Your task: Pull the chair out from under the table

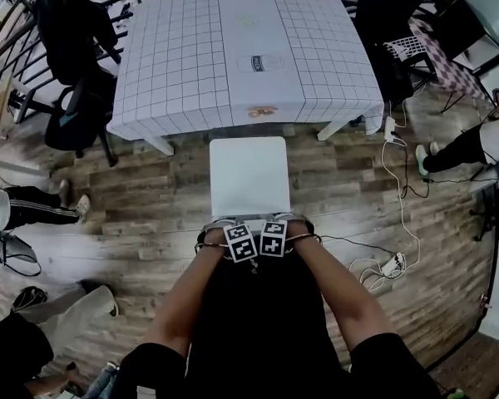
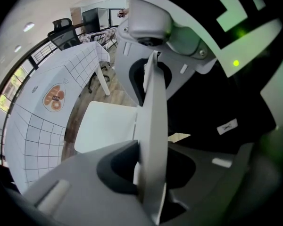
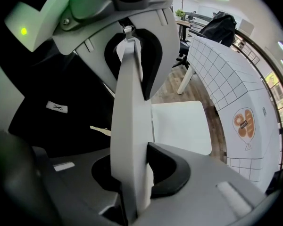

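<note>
Left gripper (image 1: pixel 235 233) and right gripper (image 1: pixel 276 229) clamp chair (image 1: pixel 249 177), table (image 1: pixel 183 73) just beyond.

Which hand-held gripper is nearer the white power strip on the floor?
Right. The right hand-held gripper grips the chair back on the side facing the white power strip; the left hand-held gripper grips it alongside, farther away.

We count two grey tongs: the left tongs (image 1: pixel 233 226) and the right tongs (image 1: pixel 279 223). Both hold one white plastic chair with a square seat (image 1: pixel 249 177). Beyond it stands one square table with a white checked cloth (image 1: pixel 183 65). Far ahead we see two black office chairs (image 1: pixel 71 40), one left of the tongs and the other chair (image 1: pixel 391 15) right of them.
</note>
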